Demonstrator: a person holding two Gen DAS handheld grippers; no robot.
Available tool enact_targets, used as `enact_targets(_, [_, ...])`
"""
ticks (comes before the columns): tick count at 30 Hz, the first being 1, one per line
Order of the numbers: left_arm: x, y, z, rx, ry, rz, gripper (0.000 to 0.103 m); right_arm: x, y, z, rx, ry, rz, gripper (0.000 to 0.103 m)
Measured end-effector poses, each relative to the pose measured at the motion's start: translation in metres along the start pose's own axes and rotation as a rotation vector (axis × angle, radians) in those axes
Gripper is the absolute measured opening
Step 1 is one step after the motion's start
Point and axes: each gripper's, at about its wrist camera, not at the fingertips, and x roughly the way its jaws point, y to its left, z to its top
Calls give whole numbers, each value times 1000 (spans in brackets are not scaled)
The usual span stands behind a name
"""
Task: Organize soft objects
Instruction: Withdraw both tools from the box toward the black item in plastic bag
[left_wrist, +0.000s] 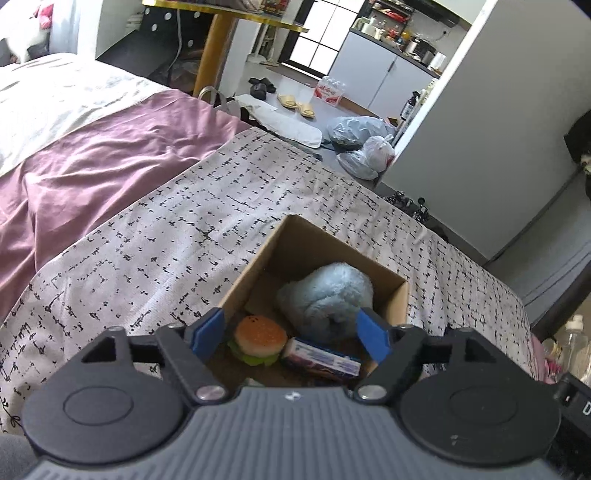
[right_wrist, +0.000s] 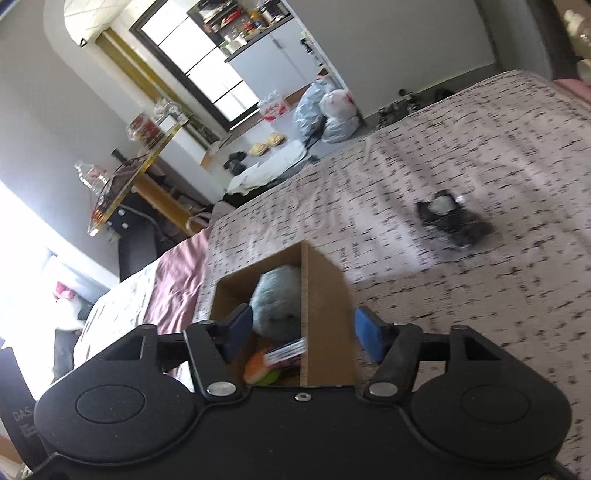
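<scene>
An open cardboard box (left_wrist: 391, 306) sits on the patterned bedspread (left_wrist: 177, 240). Inside lie a rolled light-blue fluffy towel (left_wrist: 325, 295), a plush burger (left_wrist: 260, 338) and a small tissue pack (left_wrist: 321, 360). My left gripper (left_wrist: 291, 330) is open and empty, hovering over the box's near side. In the right wrist view the same box (right_wrist: 325, 295) shows the towel (right_wrist: 277, 299), burger (right_wrist: 258, 367) and pack (right_wrist: 286, 350). My right gripper (right_wrist: 301, 334) is open and empty, straddling the box's right wall. A dark furry soft item (right_wrist: 448, 218) lies on the bedspread (right_wrist: 443, 147), blurred.
A mauve sheet (left_wrist: 92, 155) covers the bed to the left. Beyond the bed's end are plastic bags (left_wrist: 365, 144), slippers (left_wrist: 295, 105) and a gold-edged table (left_wrist: 229, 18). A white wall (left_wrist: 480, 110) stands to the right.
</scene>
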Motion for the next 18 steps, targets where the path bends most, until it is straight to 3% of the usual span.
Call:
enact_targets(8, [-8, -22, -9, 48, 6, -7, 90, -21, -30, 2, -7, -30, -53, 82])
enact_targets(18, [-15, -55, -21, 108, 1, -14, 96, -38, -59, 11, -23, -58, -78, 82])
